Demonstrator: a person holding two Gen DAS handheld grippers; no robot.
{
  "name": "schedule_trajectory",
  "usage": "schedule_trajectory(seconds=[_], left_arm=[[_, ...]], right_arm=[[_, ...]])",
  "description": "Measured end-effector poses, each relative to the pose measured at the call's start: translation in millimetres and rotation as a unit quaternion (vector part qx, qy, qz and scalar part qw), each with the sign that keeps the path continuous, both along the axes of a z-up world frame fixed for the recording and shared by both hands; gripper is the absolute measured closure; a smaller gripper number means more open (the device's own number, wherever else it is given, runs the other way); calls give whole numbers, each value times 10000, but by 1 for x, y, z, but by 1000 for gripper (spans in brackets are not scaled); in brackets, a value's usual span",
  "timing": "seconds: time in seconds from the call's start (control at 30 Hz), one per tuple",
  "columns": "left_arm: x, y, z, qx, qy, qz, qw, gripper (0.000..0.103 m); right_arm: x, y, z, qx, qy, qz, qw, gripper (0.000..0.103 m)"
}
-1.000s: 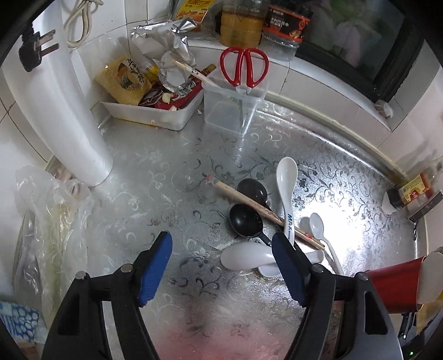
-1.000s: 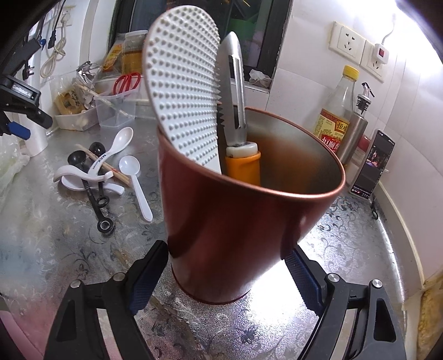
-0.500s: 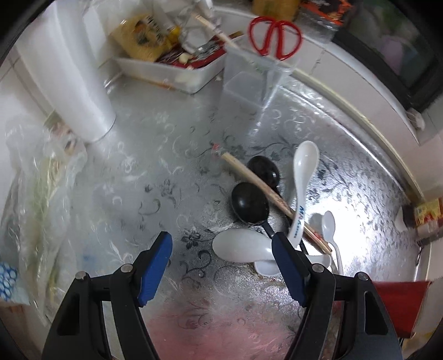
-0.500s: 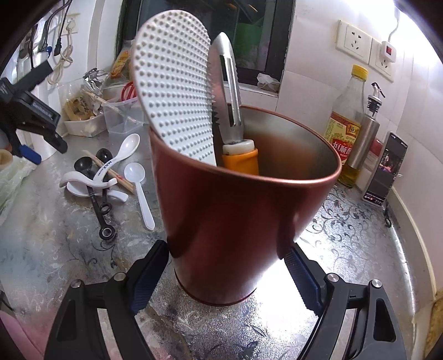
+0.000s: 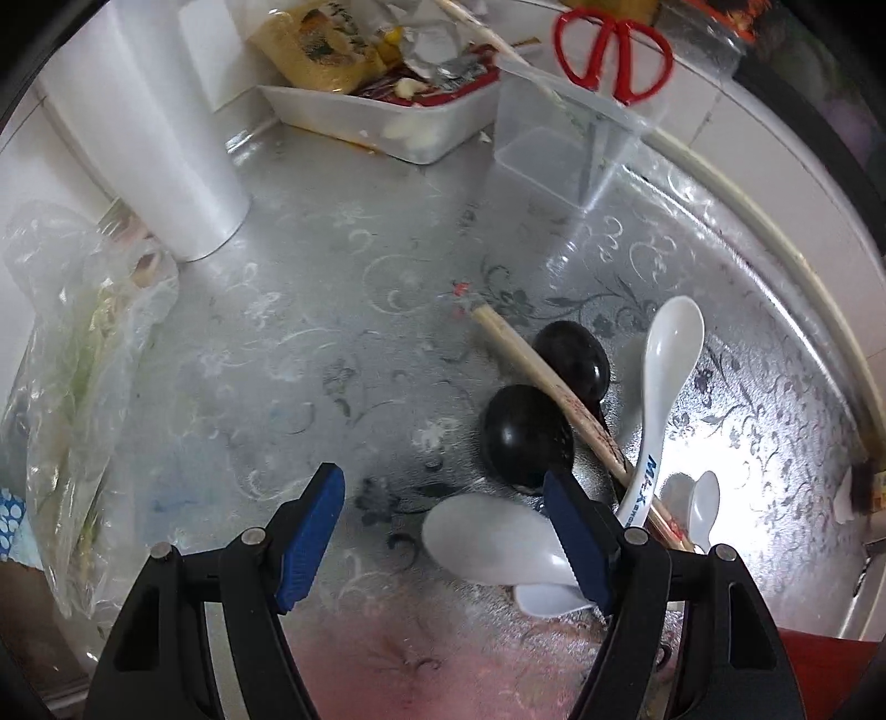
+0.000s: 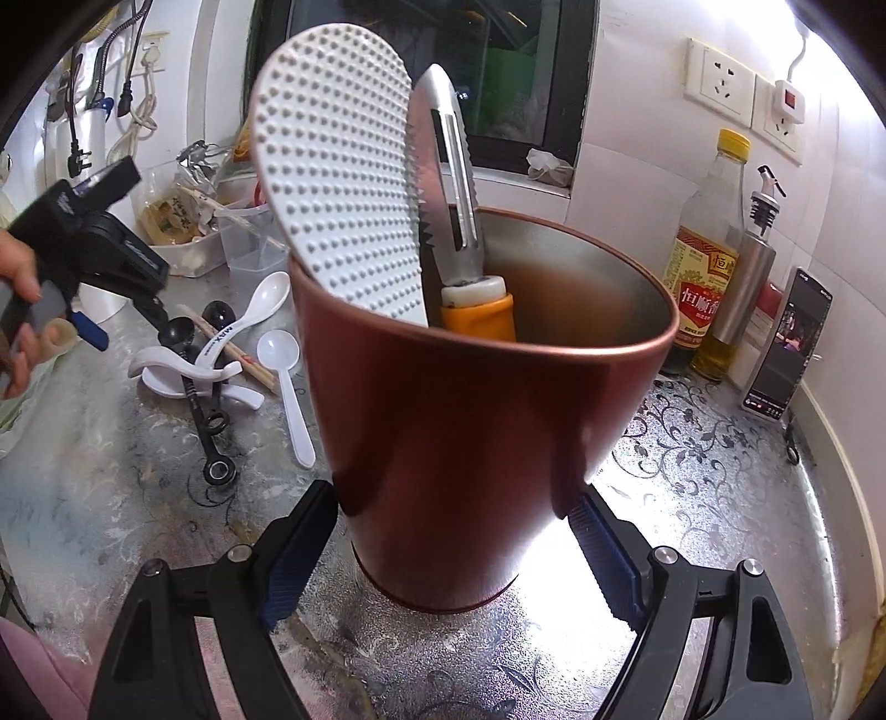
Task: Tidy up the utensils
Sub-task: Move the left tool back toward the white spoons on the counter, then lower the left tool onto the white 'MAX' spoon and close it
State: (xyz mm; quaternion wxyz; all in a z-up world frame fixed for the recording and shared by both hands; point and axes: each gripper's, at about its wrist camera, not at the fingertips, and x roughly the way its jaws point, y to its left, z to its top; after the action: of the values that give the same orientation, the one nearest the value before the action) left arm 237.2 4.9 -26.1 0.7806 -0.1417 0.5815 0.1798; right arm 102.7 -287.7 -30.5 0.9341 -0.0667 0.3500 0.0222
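Note:
A pile of utensils lies on the silver patterned counter: two black measuring spoons [image 5: 520, 437], a pair of chopsticks [image 5: 548, 382], a lettered white soup spoon [image 5: 664, 376], a plain white spoon [image 5: 493, 537] and a small white spoon [image 5: 703, 498]. My left gripper [image 5: 443, 487] hangs open just above the plain white spoon, its right finger by the near black spoon, touching nothing. My right gripper [image 6: 454, 509] is shut on a red cup [image 6: 470, 415] standing on the counter. The cup holds a dimpled white rice paddle [image 6: 338, 194] and a metal peeler [image 6: 454, 194] with an orange handle.
At the back stand a clear box [image 5: 559, 144] with red scissors [image 5: 614, 50], a white tray [image 5: 387, 116] of packets and a white cylinder [image 5: 166, 166]. A plastic bag [image 5: 72, 360] lies left. Right of the cup are bottles [image 6: 709, 249] and a phone [image 6: 786, 343].
My left gripper has sunk and tipped down toward the utensil pile, which now looks larger and closer. The right gripper and the cup have hardly moved.

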Motion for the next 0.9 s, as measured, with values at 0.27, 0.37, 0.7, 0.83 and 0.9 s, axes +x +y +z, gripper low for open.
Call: schedule_trajectory(seconds=[0.27, 0.37, 0.7, 0.83, 0.9], left_arm=[[12, -24, -13, 336, 109, -416, 9985, 23], [13, -28, -15, 347, 157, -530, 9979, 23], [-1, -29, -16, 331, 281, -601, 9972, 23], [-6, -22, -11, 292, 245, -550, 9978, 23], [-9, -16, -7, 243, 168, -526, 9982, 23]], right_arm=[[0, -1, -1, 42, -6, 10, 10000, 16], [0, -1, -1, 41, -4, 9, 10000, 16], [0, 0, -1, 23, -2, 6, 10000, 16], [-1, 0, 0, 30, 28, 26, 10000, 16], [0, 0, 0, 29, 32, 26, 10000, 16]])
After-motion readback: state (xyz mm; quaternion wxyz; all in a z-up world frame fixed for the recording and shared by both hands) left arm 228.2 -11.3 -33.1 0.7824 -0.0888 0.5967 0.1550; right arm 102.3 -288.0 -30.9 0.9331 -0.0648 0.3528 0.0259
